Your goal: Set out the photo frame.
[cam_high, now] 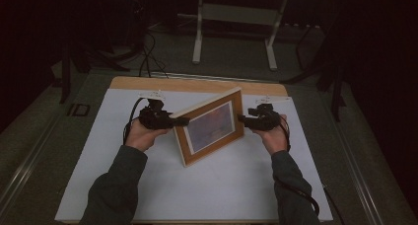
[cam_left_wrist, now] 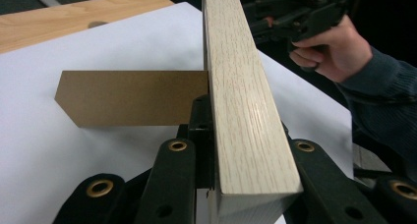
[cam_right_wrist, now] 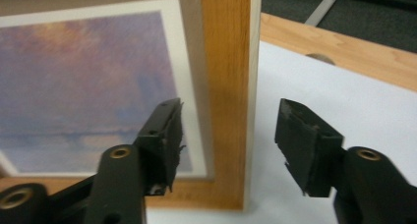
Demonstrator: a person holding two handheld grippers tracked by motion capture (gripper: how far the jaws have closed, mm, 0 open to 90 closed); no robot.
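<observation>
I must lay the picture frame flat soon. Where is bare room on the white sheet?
The white sheet is bare between the picture frame and the near edge. Behind the frame, its brown stand takes room. The left gripper and right gripper crowd its sides.

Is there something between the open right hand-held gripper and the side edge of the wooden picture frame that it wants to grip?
Nothing visible is in the way. The right hand-held gripper is open, and the light wooden picture frame edge already stands in the gap between its jaws, apart from both. The left hand-held gripper clamps the frame's opposite side, over the white sheet.
</observation>
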